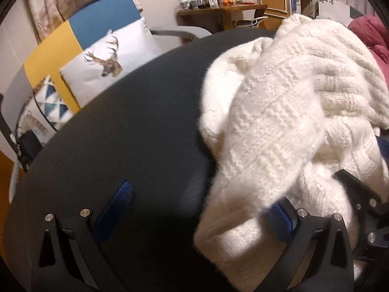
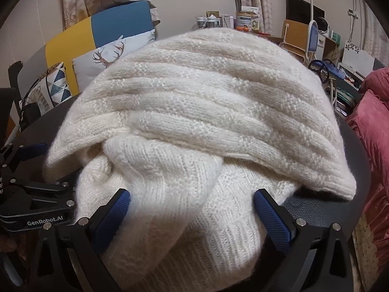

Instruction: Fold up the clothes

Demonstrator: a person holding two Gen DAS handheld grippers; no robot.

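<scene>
A cream knitted sweater (image 2: pixel 206 112) lies heaped on a dark round table (image 2: pixel 323 209), covering most of its top. The right gripper (image 2: pixel 192 211) sits at the table's near edge, its blue-padded fingers (image 2: pixel 110 219) spread wide on either side of a folded sleeve. The left gripper (image 2: pixel 31 160) shows at the table's left edge.

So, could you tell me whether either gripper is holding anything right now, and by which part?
Nothing is clamped. Both the left gripper and the right gripper are open; the white sweater lies between the right one's fingers, a sleeve between the left's.
</scene>
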